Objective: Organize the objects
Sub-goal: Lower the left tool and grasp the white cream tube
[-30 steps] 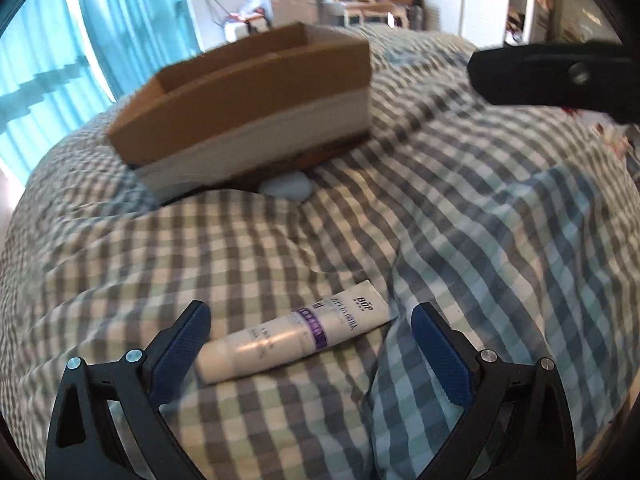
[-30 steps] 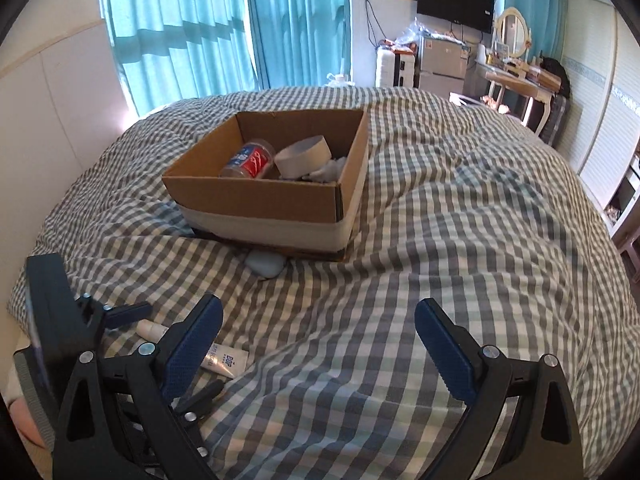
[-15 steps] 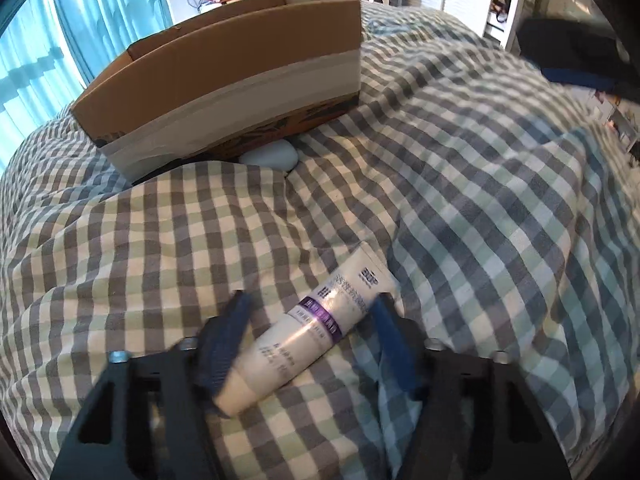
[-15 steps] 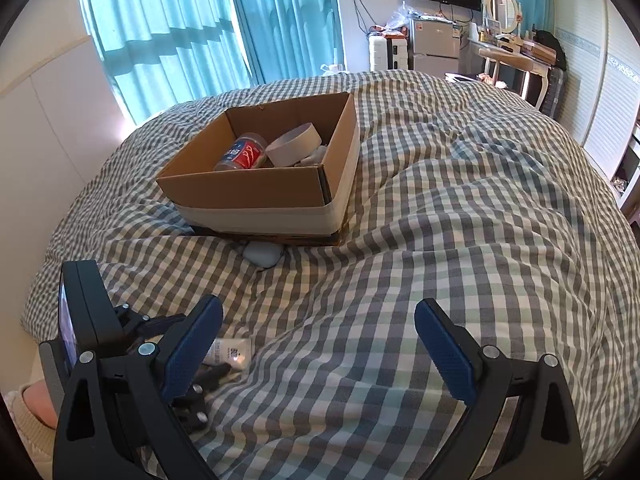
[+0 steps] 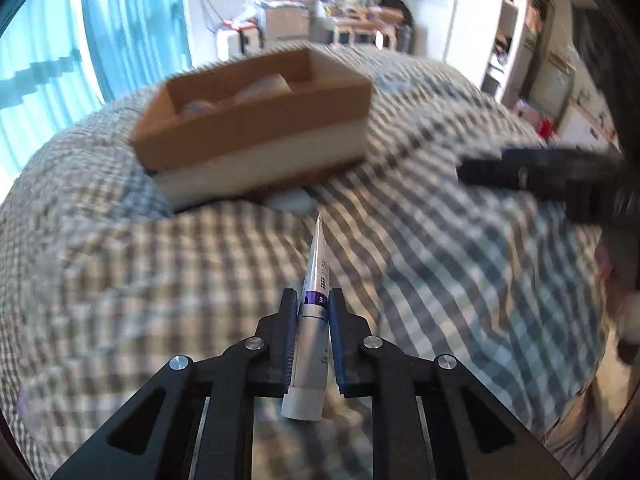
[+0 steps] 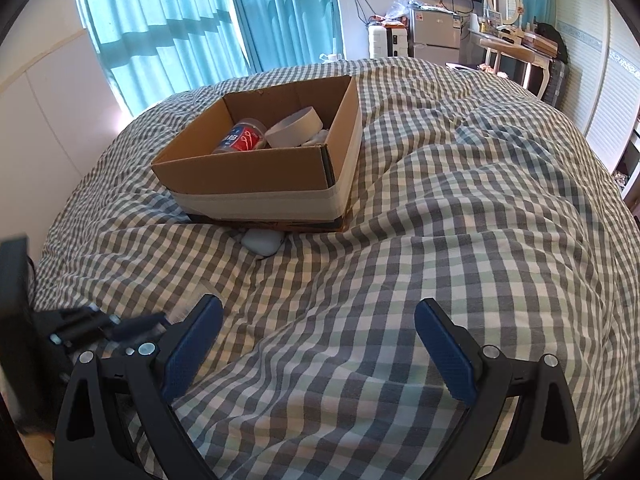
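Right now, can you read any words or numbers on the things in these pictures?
Tube held in the left gripper: small print along its side and purple band, too blurred to read.
Bottle in the cardboard box: red and blue label with white marks, too small to read.
Nothing else shows any writing.

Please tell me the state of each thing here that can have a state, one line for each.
Left tool: shut on the tube.
Tube: held, crimped end forward.
Right tool: open, holding nothing.
Cardboard box: open on top, items inside.
Curtains: drawn.
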Motion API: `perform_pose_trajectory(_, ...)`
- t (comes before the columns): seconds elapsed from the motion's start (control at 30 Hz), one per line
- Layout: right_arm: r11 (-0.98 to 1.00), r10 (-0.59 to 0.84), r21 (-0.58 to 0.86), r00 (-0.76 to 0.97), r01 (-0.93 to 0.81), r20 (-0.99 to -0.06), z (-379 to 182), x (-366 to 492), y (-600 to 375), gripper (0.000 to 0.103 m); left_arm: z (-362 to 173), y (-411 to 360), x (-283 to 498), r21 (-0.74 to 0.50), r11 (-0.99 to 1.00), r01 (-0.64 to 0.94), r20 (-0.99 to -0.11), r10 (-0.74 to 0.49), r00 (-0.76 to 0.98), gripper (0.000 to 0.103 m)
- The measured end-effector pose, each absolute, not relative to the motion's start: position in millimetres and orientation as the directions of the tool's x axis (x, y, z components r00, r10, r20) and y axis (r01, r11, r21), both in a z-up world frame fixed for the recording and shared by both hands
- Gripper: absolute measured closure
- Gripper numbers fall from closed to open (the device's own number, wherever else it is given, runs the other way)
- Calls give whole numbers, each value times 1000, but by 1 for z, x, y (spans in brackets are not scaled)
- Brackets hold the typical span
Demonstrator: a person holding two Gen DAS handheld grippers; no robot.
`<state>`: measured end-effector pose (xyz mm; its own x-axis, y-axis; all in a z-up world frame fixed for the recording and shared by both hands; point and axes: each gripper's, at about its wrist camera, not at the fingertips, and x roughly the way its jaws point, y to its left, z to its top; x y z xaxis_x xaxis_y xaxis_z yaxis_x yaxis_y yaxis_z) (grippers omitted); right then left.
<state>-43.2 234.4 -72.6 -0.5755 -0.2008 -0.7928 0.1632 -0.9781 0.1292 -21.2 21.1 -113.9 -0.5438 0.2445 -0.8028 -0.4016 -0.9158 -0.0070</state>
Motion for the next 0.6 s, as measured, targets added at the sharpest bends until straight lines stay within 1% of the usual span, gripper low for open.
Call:
perform_pose_trajectory(0.23, -973, -215, 115, -594, 202, -776, -81, -52, 210, 6, -85, -16, -39, 26, -958, -287, -760, 168, -628, 88)
perform_pose_trajectory(0.37, -975, -194, 82, -606, 209, -772, -92, -72, 181, 6, -83, -35, -53, 21, -973, -231, -750, 138, -647, 88)
perform_pose_trajectory(0.43, -977, -183, 77, -606, 197, -774, -102, -87, 169, 6, -84, -41, -58, 37, -976, -213, -745, 115, -657, 88)
perform_pose_trajectory(0.53, -977, -195, 100, -594, 190, -780, -121, -111, 152, 12, -92, -49, -66, 41, -980, -195, -750, 99, -654, 88)
perform_pose_trajectory(0.6, -983, -164, 82, -577, 166, -800, -137, -126, 143, 21, -102, -53, -72, 38, -981, -189, -763, 94, -640, 88)
